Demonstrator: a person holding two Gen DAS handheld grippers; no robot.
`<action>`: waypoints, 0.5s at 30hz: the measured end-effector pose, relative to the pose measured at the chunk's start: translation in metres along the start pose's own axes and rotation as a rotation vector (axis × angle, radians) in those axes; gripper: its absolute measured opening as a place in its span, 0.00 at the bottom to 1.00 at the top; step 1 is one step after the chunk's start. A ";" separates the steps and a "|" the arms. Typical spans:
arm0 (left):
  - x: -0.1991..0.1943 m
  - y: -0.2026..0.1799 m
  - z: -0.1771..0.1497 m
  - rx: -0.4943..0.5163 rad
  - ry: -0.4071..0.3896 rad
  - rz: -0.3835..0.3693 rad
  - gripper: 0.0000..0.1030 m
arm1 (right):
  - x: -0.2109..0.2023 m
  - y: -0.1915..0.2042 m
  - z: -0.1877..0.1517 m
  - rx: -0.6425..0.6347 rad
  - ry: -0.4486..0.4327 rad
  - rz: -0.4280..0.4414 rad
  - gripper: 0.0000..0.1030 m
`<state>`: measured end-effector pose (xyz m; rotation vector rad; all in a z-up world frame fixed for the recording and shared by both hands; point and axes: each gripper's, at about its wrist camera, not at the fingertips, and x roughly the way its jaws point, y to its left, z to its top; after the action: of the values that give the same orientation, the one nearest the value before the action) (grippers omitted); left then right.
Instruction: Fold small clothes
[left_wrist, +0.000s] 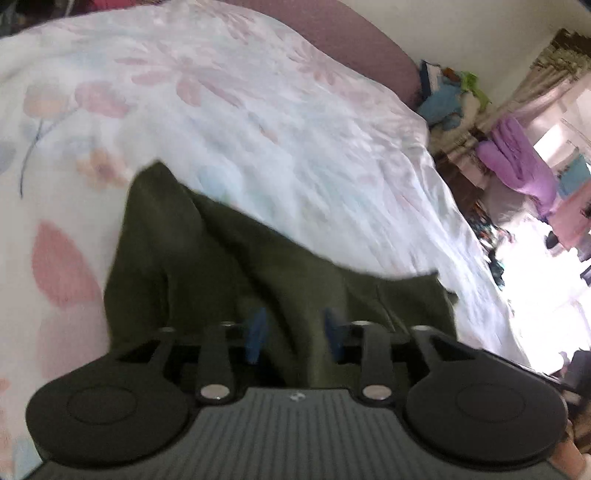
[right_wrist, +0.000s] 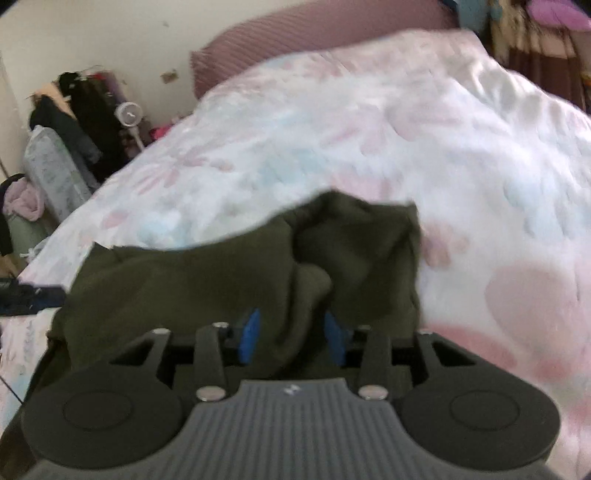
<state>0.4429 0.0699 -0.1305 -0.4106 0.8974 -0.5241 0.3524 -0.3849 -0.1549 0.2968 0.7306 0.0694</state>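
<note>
A dark olive-green garment hangs bunched in front of the left wrist camera, over a floral bed cover. My left gripper is shut on a fold of it, the cloth pinched between the blue pads. In the right wrist view the same green garment spreads leftward, and my right gripper is shut on another bunched part between its blue pads. Both views are motion-blurred.
The white bed cover with pink flowers fills the space beyond. A mauve headboard stands at the far end. Piled clothes and a small fan crowd the left side; purple cloth and curtains hang at the right.
</note>
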 end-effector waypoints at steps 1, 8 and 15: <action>0.005 0.003 0.006 -0.040 -0.013 0.000 0.56 | 0.000 0.002 0.006 0.005 -0.003 0.014 0.61; 0.073 0.041 0.030 -0.311 0.065 -0.047 0.62 | 0.049 0.003 0.052 0.081 -0.012 0.055 0.59; 0.110 0.061 0.032 -0.361 0.050 -0.125 0.30 | 0.120 -0.027 0.060 0.265 0.063 0.139 0.14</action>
<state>0.5411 0.0577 -0.2141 -0.7881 1.0226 -0.4877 0.4804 -0.4059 -0.1978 0.6006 0.7815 0.1140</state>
